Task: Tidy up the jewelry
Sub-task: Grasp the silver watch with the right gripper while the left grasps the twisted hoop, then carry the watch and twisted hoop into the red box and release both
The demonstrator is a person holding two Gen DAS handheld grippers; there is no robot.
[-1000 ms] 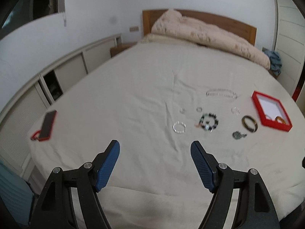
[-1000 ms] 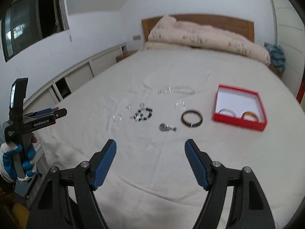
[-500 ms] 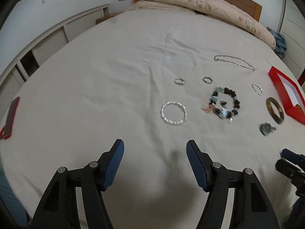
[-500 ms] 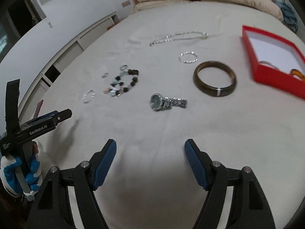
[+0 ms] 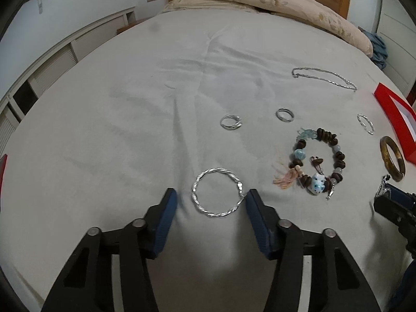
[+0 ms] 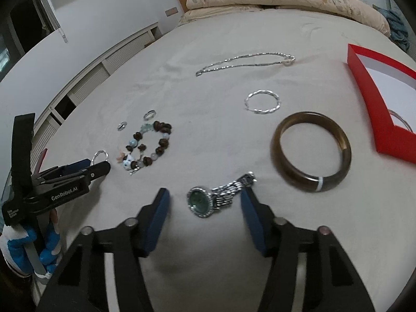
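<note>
My left gripper (image 5: 211,199) is open, low over the bed, with a twisted silver bangle (image 5: 218,195) lying between its blue fingertips. My right gripper (image 6: 205,199) is open around a silver watch with a green face (image 6: 208,199). A brown bangle (image 6: 310,151) lies to the right of the watch. A beaded bracelet (image 5: 318,163) lies between the two grippers and shows in the right wrist view (image 6: 148,145) too. The red jewelry box (image 6: 382,104) at the far right holds a silver bangle (image 6: 401,121).
Two small silver rings (image 5: 231,122) (image 5: 285,114), a smaller twisted bangle (image 6: 263,102) and a silver chain necklace (image 6: 247,61) lie on the beige bedsheet (image 5: 130,130). A rumpled duvet (image 5: 273,5) lies at the headboard. White cabinets (image 5: 52,62) run along the left.
Both grippers have come forward and down toward the bed. The left one now brackets the silver bangle and the right one brackets the watch. Both stay open.
</note>
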